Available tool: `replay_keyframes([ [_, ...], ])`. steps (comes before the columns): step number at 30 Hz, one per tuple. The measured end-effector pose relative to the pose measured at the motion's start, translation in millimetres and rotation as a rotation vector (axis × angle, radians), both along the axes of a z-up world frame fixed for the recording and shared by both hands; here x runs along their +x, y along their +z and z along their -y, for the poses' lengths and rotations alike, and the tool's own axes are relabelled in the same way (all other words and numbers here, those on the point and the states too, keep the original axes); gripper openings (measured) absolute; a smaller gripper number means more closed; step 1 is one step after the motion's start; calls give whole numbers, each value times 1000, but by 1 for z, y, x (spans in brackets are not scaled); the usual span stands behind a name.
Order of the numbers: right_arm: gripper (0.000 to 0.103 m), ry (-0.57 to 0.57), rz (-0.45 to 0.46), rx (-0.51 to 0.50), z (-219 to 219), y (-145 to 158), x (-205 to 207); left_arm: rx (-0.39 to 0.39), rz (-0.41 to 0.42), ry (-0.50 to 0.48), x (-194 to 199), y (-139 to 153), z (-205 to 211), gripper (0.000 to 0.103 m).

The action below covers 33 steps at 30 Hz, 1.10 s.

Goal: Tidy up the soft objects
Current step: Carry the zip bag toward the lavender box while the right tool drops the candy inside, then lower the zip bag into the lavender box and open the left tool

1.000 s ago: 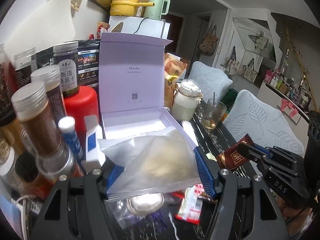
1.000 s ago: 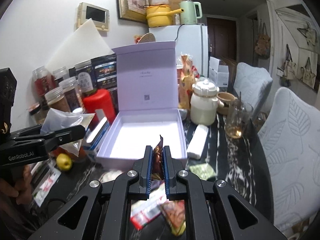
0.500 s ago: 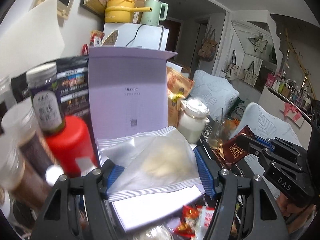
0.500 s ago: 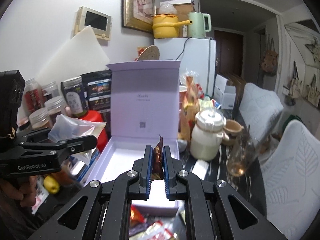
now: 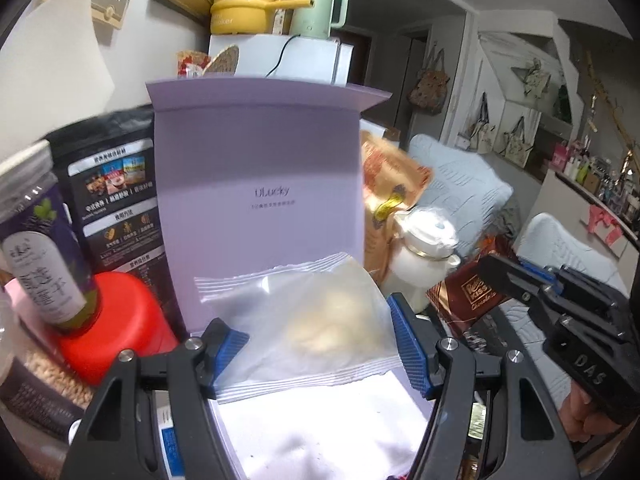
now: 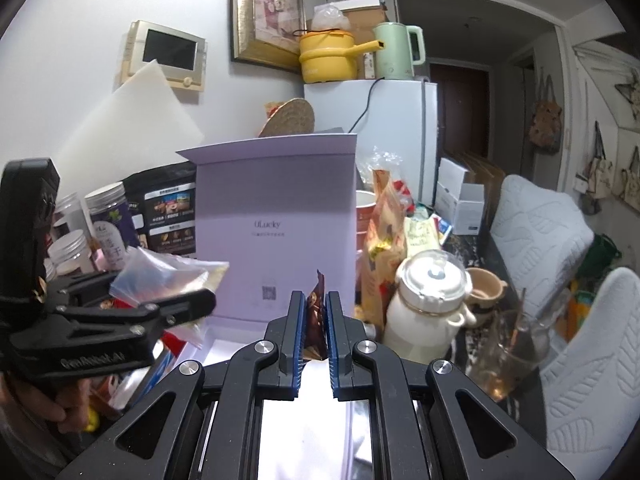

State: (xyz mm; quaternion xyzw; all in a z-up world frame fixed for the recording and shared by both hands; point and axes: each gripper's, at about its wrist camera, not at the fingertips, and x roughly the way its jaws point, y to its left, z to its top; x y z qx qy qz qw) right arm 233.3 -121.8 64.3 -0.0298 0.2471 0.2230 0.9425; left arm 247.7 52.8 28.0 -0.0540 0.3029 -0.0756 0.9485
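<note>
My left gripper (image 5: 320,344) is shut on a clear zip bag (image 5: 312,316) with a pale soft lump inside, held above the white floor of the open lilac box (image 5: 260,184). The same bag (image 6: 168,276) shows at the left of the right wrist view, in the left gripper (image 6: 176,300). My right gripper (image 6: 314,332) is shut on a brown chocolate packet (image 6: 316,304), held edge-on over the lilac box (image 6: 280,220), whose lid stands upright just ahead. In the left wrist view the chocolate packet (image 5: 472,292) and right gripper (image 5: 504,272) sit at the right.
Jars (image 5: 36,232), a red lid (image 5: 116,320) and a black pouch (image 5: 116,192) crowd the box's left. A white lidded pot (image 6: 428,308), snack bags (image 6: 384,240), a glass (image 6: 508,352) and a cup stand to its right on the dark table. Padded chairs (image 6: 540,224) stand further right.
Both grippers have moved forward over the lilac box with their items. The box lid looms closer, and the loose wrappers on the table have dropped out of view.
</note>
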Motion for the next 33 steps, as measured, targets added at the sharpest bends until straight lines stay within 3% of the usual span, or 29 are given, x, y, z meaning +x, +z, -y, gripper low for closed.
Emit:
replay_keyframes([
  [14, 6, 54, -121, -32, -21, -45, 53, 42, -171, 23, 50, -58, 0, 66],
  [28, 6, 33, -233, -62, -16, -70, 68, 96, -271, 78, 65, -82, 0, 67],
  [32, 7, 21, -245, -70, -15, -71, 70, 116, -267, 92, 66, -82, 2, 68],
  [33, 7, 13, -250, -78, -15, -72, 71, 120, -267, 98, 66, -83, 3, 73],
])
